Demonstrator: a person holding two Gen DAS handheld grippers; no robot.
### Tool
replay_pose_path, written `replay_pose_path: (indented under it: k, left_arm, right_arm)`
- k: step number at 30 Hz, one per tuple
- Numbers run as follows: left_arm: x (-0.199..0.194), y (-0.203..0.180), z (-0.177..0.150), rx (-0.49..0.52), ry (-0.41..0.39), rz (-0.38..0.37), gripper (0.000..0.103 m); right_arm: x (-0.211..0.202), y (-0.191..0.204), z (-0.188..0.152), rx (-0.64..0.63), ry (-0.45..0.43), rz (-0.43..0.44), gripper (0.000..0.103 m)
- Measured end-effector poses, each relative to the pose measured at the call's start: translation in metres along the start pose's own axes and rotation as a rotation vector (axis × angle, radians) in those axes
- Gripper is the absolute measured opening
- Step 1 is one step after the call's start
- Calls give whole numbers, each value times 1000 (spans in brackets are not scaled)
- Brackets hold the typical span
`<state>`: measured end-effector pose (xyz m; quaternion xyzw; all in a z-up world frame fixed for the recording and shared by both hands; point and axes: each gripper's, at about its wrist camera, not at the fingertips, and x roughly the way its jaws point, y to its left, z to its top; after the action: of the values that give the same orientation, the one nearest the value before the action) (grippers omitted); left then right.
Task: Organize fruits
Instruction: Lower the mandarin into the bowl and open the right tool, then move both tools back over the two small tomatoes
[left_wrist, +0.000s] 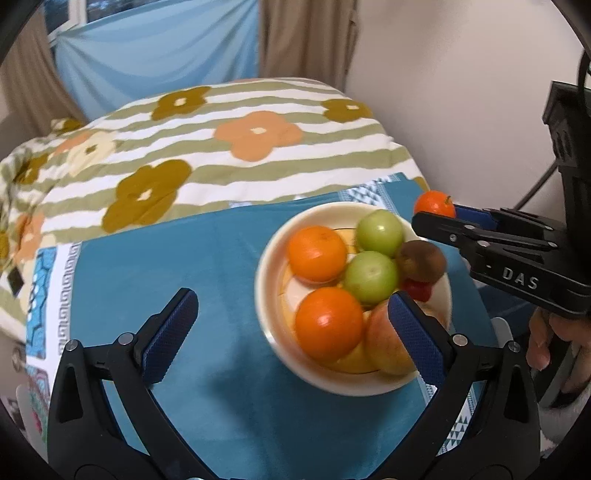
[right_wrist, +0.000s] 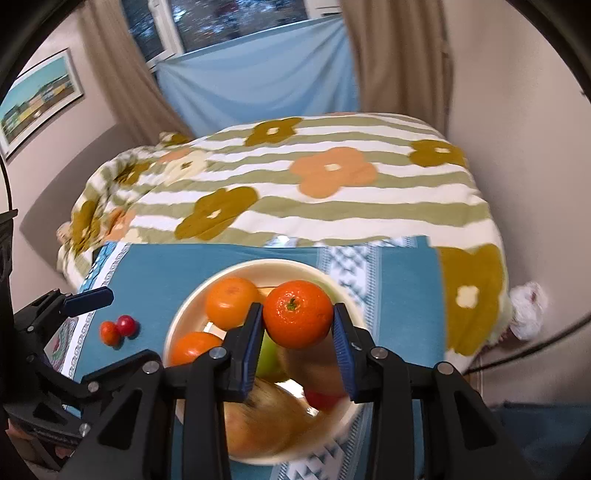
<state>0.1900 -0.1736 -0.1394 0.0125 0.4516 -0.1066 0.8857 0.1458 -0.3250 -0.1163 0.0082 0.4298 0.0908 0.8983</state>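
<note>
A cream bowl (left_wrist: 269, 295) on a blue cloth holds two oranges (left_wrist: 317, 254), two green fruits (left_wrist: 371, 277), a brown kiwi (left_wrist: 421, 260), an apple (left_wrist: 384, 343) and a small red fruit. My left gripper (left_wrist: 291, 336) is open and empty, just above the bowl's near left side. My right gripper (right_wrist: 298, 343) is shut on a mandarin (right_wrist: 297, 314) and holds it above the bowl (right_wrist: 177, 328); the mandarin also shows in the left wrist view (left_wrist: 434, 203). Two small red fruits (right_wrist: 118, 328) lie on the cloth left of the bowl.
The blue cloth (left_wrist: 166, 266) lies over a bed with a striped flowered blanket (left_wrist: 229, 155). A wall stands close on the right (left_wrist: 461, 92). Curtains and a light blue sheet (right_wrist: 258, 81) hang behind the bed.
</note>
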Motion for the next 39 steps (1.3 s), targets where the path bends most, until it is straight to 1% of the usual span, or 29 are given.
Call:
replay_pose_path:
  k: [3,10,17,18,20,22,23,30,34,36,37,39]
  left_arm:
    - [-6,14,-6,-37,-4,26,103]
    - [-12,36,-19,-111,-7,62,103]
    - [-3,52,-29,-173,13,83,103]
    - [-3,54,-31,-180,15,85,103]
    - [-4,55,-32,-190,15,86,103]
    - [-8,56,-33,-196,14,91,103]
    - [-10,57,-33,-197,12,94,103]
    - [-28,59,-35,-207,-8,103,103]
    - [-46,62,-37,-213,-28,114,103]
    - [-57,64,-40,-223,-38,119,103]
    - [-63,66,-41,-228,-42,120,103]
    - [-74,70,-44,-237,-48,126,103]
  right_arm:
    - [12,7,5,-31,19,26,34]
    - [37,14,17,-108,53,44,34]
    - [53,14,23,-136,69,40,35]
    - [53,14,22,-138,68,41,40]
    - [49,14,21,-139,52,43,71]
    - [44,14,21,-138,43,56,82]
    - [42,15,21,-136,36,57,84]
    - [21,20,15,-133,13,49,84]
    - [5,25,13,-133,-2,50,84]
    - [-4,28,13,-136,-8,50,94]
    - [-8,29,14,-136,-11,52,103]
    - [-18,33,14,-136,-18,58,102]
